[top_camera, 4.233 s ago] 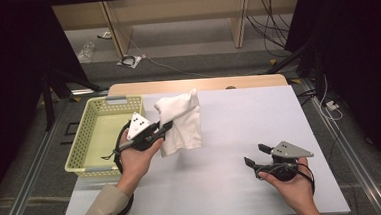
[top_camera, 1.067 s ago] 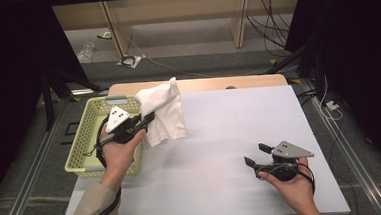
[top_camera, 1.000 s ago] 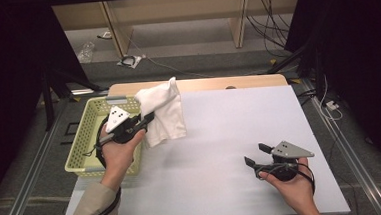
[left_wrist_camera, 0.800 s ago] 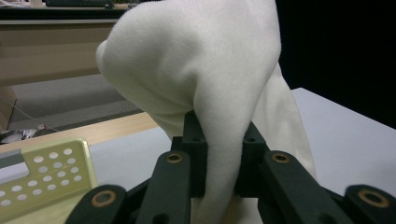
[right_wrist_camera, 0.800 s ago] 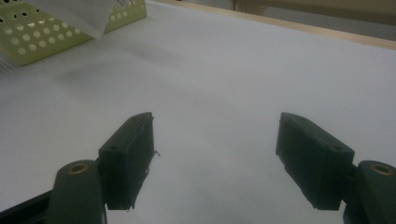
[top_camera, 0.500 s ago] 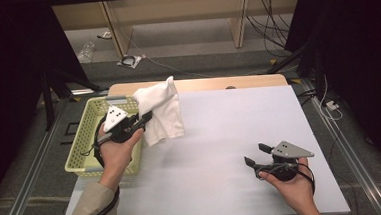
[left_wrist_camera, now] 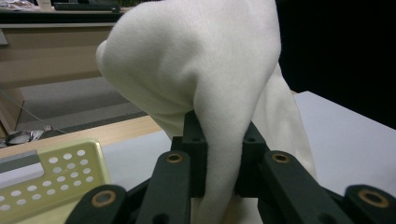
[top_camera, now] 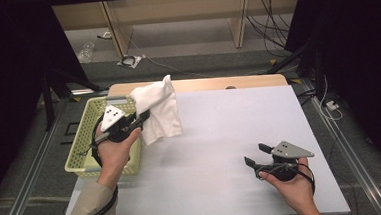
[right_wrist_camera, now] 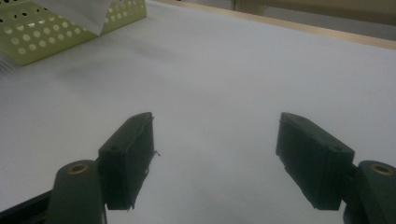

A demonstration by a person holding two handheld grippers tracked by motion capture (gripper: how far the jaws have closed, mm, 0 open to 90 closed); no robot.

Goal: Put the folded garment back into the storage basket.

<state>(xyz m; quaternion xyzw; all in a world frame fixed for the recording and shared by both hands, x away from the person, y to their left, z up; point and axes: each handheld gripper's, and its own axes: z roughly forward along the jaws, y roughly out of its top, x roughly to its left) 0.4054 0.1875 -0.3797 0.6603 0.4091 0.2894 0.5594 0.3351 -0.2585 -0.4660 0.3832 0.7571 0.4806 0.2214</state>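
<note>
basket (top_camera: 83,144), pale yellow-green w/ holes, sits at the counter (top_camera: 230,135) left edge, approx 9 o'clock from counter centre. left gripper (top_camera: 141,119) hangs above the basket's right rim, nose aimed toward 2 o'clock. its jaws are nearly together, clamped on a fold of the white cloth (top_camera: 157,109); in the left gripper view the cloth (left_wrist_camera: 205,79) bunches up over the tips and a strand runs down between the jaws.

key relation: cloth hangs at 2–3 o'clock of the gripper, i.e. on the counter side, not over the basket. basket lies at 8–9 o'clock of the cloth, just beside. cloth's long axis runs approx 12 to 6, drooping; lower hem prob. brushes the counter, can't tell for sure from the high view. so if it's headed for the basket, the carry goes toward 9 o'clock.

right gripper (top_camera: 255,154) is well apart at 4–5 o'clock, jaws wide, nothing between them, low over bare counter. left hand is far nearer the cloth & basket.
</note>
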